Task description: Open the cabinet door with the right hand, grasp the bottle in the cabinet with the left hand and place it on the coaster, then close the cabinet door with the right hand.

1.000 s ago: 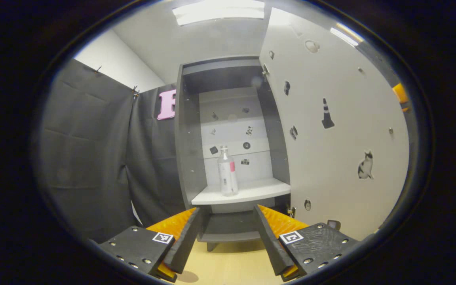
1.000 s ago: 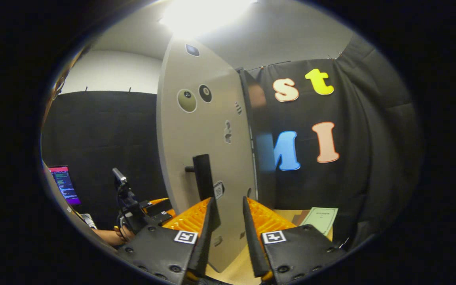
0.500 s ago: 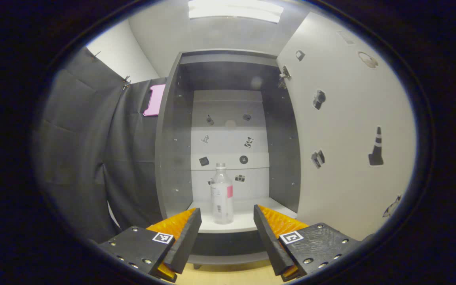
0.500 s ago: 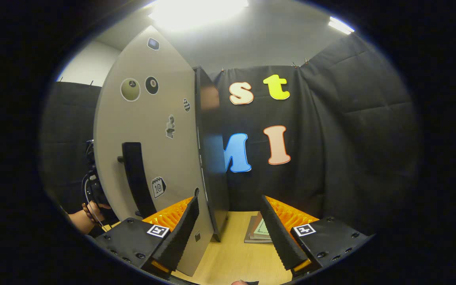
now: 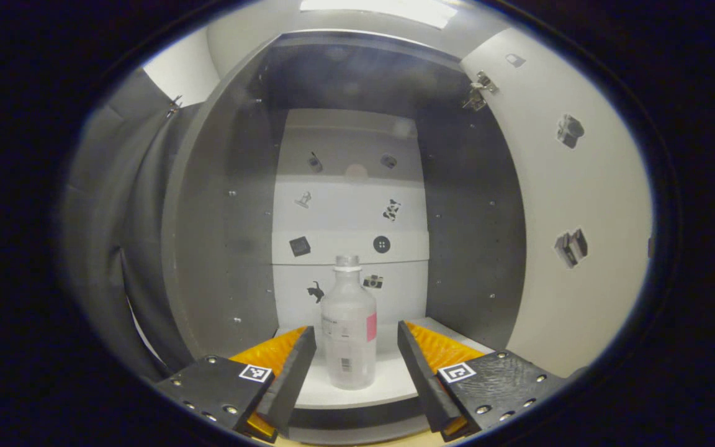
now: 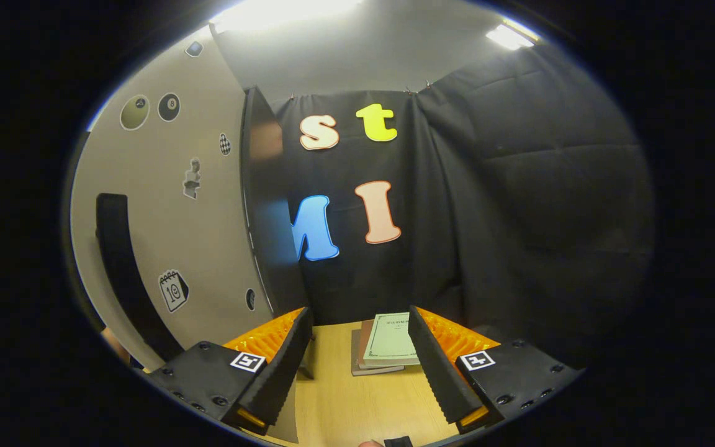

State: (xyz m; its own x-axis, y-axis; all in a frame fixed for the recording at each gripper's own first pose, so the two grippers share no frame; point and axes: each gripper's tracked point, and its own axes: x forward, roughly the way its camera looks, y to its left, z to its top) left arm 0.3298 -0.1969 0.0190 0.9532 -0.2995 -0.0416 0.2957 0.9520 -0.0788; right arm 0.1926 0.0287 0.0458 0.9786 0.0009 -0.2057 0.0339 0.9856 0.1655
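Staged recording booth: black cloth wall (image 6: 519,205) pinned up around a sticker-covered cabinet (image 5: 221,205) with open door (image 6: 165,205), on a wooden tabletop (image 6: 357,403), ceiling strip lights (image 6: 509,36) overhead

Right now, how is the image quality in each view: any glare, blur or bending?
Left gripper view: the clear plastic bottle reads sharply, the grey cabinet's walls bow outward from fisheye, and its top is dim. Right gripper view: the ceiling light blows out to white, and the beige cabinet door curves strongly.
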